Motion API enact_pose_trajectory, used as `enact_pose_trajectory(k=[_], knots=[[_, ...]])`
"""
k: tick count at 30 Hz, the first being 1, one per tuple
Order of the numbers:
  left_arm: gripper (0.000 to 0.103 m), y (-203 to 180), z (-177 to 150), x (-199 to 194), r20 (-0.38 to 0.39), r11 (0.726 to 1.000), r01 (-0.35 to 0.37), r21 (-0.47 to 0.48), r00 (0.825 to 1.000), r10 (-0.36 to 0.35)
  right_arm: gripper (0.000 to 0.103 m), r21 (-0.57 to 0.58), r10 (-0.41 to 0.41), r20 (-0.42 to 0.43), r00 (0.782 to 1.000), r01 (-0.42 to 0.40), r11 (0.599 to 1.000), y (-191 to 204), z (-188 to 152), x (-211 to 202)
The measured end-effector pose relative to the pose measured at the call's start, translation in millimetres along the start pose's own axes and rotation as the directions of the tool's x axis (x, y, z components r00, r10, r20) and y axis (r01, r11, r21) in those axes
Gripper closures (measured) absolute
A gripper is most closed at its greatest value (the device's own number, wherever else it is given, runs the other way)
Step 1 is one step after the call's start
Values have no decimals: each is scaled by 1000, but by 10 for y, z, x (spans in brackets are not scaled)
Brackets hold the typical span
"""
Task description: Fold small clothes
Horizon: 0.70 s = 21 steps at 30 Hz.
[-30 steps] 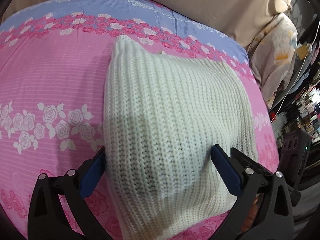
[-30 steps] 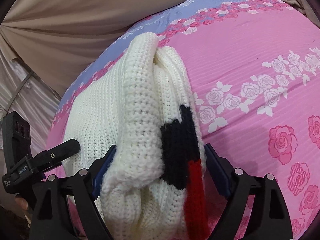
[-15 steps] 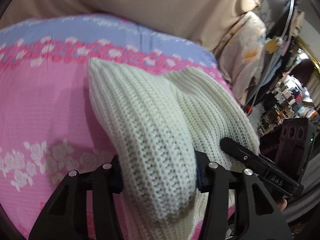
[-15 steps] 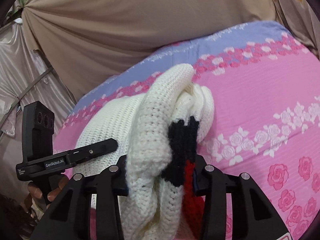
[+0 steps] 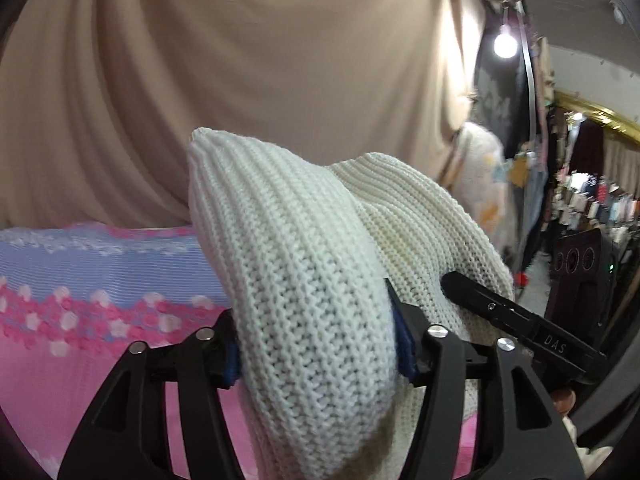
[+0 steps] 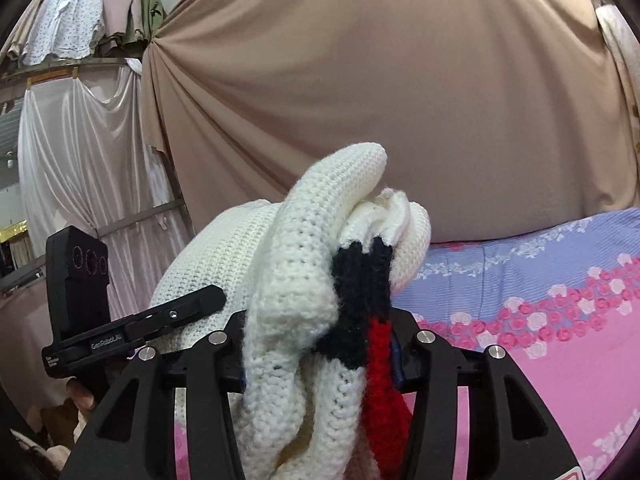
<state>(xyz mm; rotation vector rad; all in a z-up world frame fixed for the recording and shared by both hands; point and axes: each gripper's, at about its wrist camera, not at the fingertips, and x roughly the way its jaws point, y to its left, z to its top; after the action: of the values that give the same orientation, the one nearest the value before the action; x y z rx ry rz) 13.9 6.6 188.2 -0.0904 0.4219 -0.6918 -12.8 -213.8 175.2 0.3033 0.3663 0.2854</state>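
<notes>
A white knitted sweater (image 5: 288,240) is bunched up and held above the pink flowered bedsheet (image 5: 80,288). My left gripper (image 5: 316,344) clamps one thick fold of it between its blue pads, and its jaws are opening slightly with the knit still pressed between them. My right gripper (image 6: 318,348) clamps the other end of the sweater (image 6: 304,248), where a black and red stripe (image 6: 360,292) shows. Its jaws are opening a little too, and the pads still press the fabric. Each view shows the other gripper beside the sweater.
A beige curtain (image 6: 400,100) hangs right behind the bed. White drapes and hanging clothes (image 6: 80,152) are at the left in the right wrist view. Racks of clothes and a lamp (image 5: 504,44) are at the right in the left wrist view. The bedsheet (image 6: 560,340) lies below.
Both grippers have closed on the sweater's ends and lifted it off the bed. Both views have tilted up from the sheet toward the curtain.
</notes>
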Motion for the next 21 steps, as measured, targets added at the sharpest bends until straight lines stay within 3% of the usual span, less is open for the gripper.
enact_pose_trajectory(k=[1, 3, 4, 5, 6, 7, 8, 11, 13, 17, 19, 20, 21], knots=[[39, 163, -63, 117, -19, 999, -41, -1, 999, 41, 45, 20, -16, -36, 999, 17, 1000, -89, -68, 262], [27, 555, -308, 564, -132, 991, -135, -24, 983, 131, 45, 76, -49, -173, 984, 63, 995, -317, -327, 805], [28, 761, -488, 742, -202, 979, -196, -53, 962, 182, 48, 104, -113, -261, 959, 145, 984, -484, -528, 1094], [31, 914, -613, 848, -258, 970, -231, -76, 944, 205, 55, 104, -172, -339, 925, 218, 970, -612, -721, 1299], [34, 1077, -755, 926, -315, 960, -257, -115, 926, 210, 55, 98, -203, -386, 900, 259, 961, -684, -851, 1394], [34, 1202, -848, 909, -337, 955, -249, -163, 923, 183, 53, 120, -191, -410, 892, 261, 958, -755, -975, 1419], [31, 1292, -887, 828, -314, 954, -219, -204, 938, 148, 51, 157, -141, -397, 907, 218, 963, -778, -1005, 1386], [9, 1415, -844, 725, -289, 943, -164, -290, 954, 77, 34, 145, -156, -380, 912, 225, 963, -767, -888, 1365], [8, 1509, -831, 826, -297, 928, -114, -354, 955, 3, 27, 139, -140, -388, 911, 208, 968, -768, -801, 1480], [8, 1666, -954, 1215, -378, 898, -137, -417, 925, -34, 27, 188, -87, -463, 882, 194, 963, -842, -855, 1930], [9, 1740, -1041, 1367, -396, 876, -118, -467, 914, -88, 30, 232, -39, -506, 862, 180, 956, -909, -970, 2136], [12, 1756, -1049, 1390, -378, 868, -105, -485, 921, -100, 39, 259, -16, -509, 861, 171, 951, -940, -1011, 2183], [25, 1730, -1023, 1389, -367, 874, -95, -477, 925, -100, 45, 275, -3, -498, 867, 161, 948, -942, -1020, 2196]])
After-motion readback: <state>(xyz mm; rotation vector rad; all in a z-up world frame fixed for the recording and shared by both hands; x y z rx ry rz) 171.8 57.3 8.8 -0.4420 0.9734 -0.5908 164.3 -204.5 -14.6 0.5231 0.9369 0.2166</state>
